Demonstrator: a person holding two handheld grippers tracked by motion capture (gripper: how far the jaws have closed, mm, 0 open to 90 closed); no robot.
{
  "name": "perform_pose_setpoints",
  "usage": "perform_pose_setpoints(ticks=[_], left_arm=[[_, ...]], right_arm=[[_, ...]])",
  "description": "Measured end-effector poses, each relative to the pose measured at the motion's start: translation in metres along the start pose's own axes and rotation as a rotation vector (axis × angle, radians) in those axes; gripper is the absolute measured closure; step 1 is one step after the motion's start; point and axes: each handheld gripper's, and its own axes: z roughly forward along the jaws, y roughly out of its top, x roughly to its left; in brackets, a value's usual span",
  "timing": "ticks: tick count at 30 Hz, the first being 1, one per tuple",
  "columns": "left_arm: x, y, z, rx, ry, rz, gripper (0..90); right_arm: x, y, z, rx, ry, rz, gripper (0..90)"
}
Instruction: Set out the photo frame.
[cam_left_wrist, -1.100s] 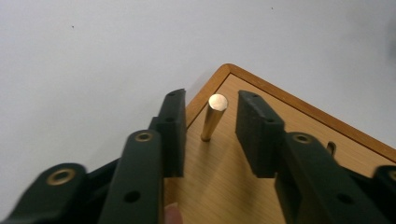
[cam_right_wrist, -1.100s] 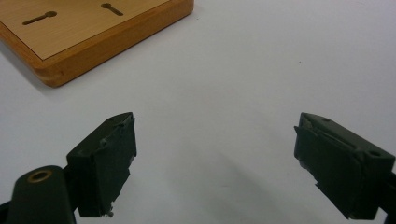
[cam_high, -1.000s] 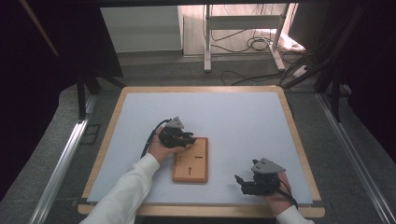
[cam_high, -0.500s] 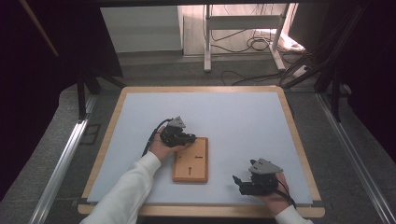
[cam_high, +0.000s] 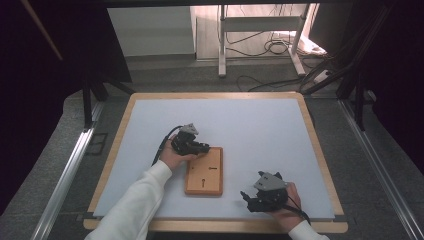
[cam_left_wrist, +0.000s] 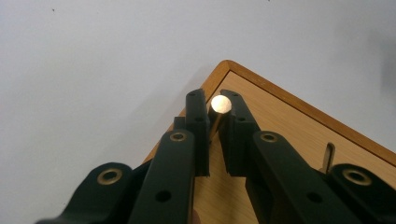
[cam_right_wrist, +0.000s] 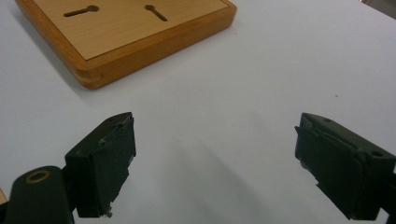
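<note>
Desk (cam_high: 260, 125) bearing wooden board (cam_high: 204, 172), peg at its far corner.
Left claw (cam_left_wrist: 215, 116) pinches the brass peg (cam_left_wrist: 220, 103) over that corner; right claw (cam_right_wrist: 215, 158) gapes wide, empty, nearby. A tilted peg could slip free.

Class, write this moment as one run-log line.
left tongs: shut on peg | over board corner | right tongs: open, on mat

L gripper (cam_left_wrist: 213, 135) jaws nearly closed, R gripper (cam_right_wrist: 215, 163) jaws wide apart, both low
</note>
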Motion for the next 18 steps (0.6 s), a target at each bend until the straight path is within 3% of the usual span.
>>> perform_pose_setpoints(ticks=[10, 18], left_arm=[[0.006, 0.004, 0.0, 0.015, -0.035, -0.049, 83.3], [0.009, 0.004, 0.0, 0.021, -0.054, -0.063, 83.2]], right_arm=[[0.022, 0.019, 0.014, -0.001, 0.008, -0.092, 10.2], [0.039, 0.029, 0.027, 0.009, 0.011, -0.165, 8.6]])
